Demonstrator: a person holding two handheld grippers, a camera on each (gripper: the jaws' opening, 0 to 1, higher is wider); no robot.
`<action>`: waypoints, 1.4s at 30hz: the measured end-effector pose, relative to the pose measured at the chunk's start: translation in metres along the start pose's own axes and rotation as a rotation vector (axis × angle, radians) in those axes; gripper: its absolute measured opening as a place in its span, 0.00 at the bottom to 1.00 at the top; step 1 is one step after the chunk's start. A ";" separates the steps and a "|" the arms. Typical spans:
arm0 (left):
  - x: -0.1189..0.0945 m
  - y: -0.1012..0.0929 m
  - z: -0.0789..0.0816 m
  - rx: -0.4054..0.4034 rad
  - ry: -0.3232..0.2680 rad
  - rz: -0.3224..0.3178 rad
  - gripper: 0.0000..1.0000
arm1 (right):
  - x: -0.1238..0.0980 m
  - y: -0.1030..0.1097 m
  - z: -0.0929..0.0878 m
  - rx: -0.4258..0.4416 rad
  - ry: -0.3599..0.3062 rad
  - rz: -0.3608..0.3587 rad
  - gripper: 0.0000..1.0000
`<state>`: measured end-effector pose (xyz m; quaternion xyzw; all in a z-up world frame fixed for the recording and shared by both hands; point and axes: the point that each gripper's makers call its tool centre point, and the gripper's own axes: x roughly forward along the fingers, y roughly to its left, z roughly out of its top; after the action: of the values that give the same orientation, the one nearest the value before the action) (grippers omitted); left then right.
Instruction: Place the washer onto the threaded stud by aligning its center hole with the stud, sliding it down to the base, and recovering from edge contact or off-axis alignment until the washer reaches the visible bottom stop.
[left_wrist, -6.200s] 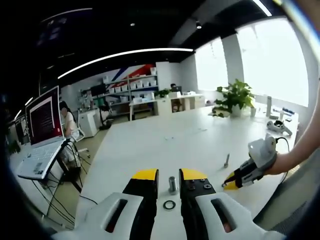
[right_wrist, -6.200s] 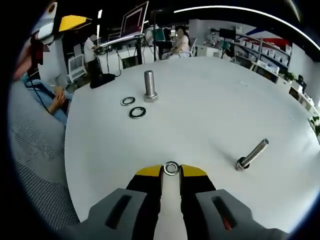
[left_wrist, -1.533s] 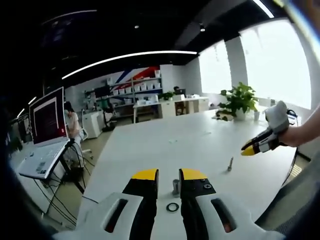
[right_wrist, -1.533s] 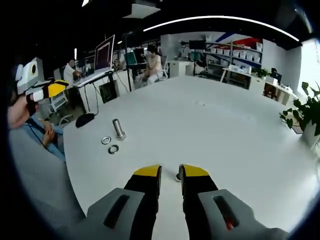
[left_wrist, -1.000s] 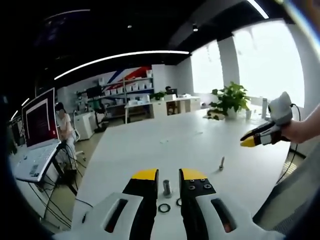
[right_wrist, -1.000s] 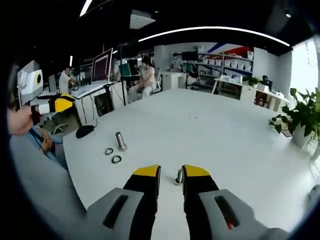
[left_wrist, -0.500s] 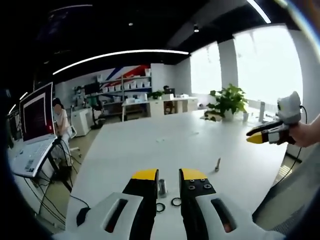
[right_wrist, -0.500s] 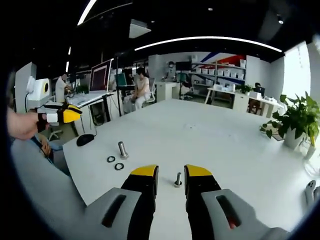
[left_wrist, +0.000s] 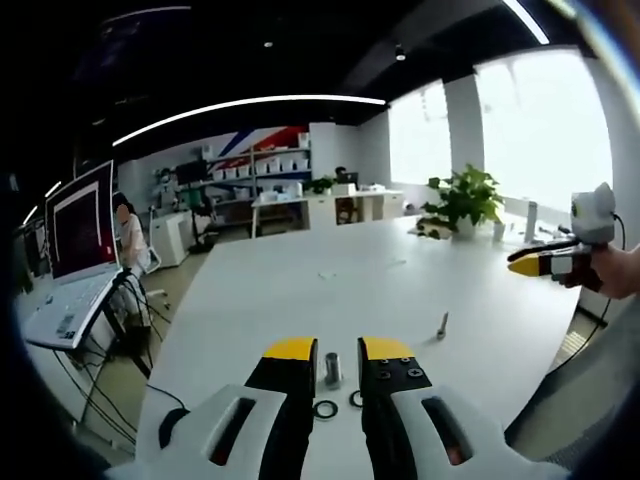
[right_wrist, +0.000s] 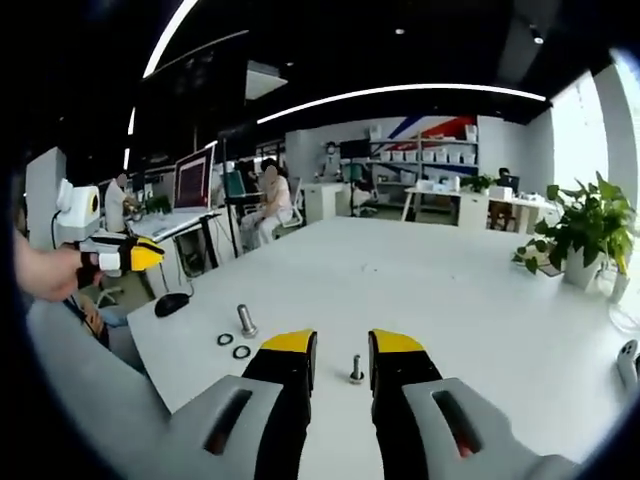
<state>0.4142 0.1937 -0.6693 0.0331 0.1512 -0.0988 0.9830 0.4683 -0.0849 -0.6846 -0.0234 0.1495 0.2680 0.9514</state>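
In the left gripper view a steel threaded stud (left_wrist: 332, 368) stands upright on the white table (left_wrist: 300, 290), just beyond my left gripper (left_wrist: 338, 350). Its jaws are open and hold nothing. Two dark washers (left_wrist: 325, 408) (left_wrist: 355, 398) lie flat at the stud's foot. A thinner bolt (left_wrist: 442, 324) stands further right. My right gripper (left_wrist: 545, 264) hangs above the table's right side in a hand. In the right gripper view that thin bolt (right_wrist: 356, 370) stands just past my right gripper (right_wrist: 343, 345), open and empty. The thick stud (right_wrist: 246, 320) and two washers (right_wrist: 225, 339) (right_wrist: 241, 351) sit to the left.
A laptop (left_wrist: 70, 250) stands on a stand left of the table, with cables and a mouse (right_wrist: 172, 303) near it. Potted plants (left_wrist: 462, 200) stand at the far end. People sit at desks (right_wrist: 268, 205) behind. The table's near edge (right_wrist: 150, 370) curves by the washers.
6.2 s ago my right gripper held a washer and the thin bolt lay on its side; now the jaws are empty and slightly wider, the bolt upright. Both cameras have lifted.
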 end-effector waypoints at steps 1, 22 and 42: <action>0.000 0.000 0.000 -0.007 0.000 -0.003 0.14 | 0.000 0.002 0.000 0.003 -0.001 0.005 0.23; 0.001 0.005 0.023 -0.078 -0.064 -0.083 0.15 | -0.028 0.002 0.010 0.010 -0.031 -0.092 0.24; 0.008 0.013 0.011 -0.060 -0.059 -0.116 0.16 | -0.027 -0.003 0.011 -0.009 -0.049 -0.123 0.26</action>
<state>0.4276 0.2038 -0.6604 -0.0082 0.1268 -0.1519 0.9802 0.4511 -0.0999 -0.6663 -0.0300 0.1232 0.2104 0.9694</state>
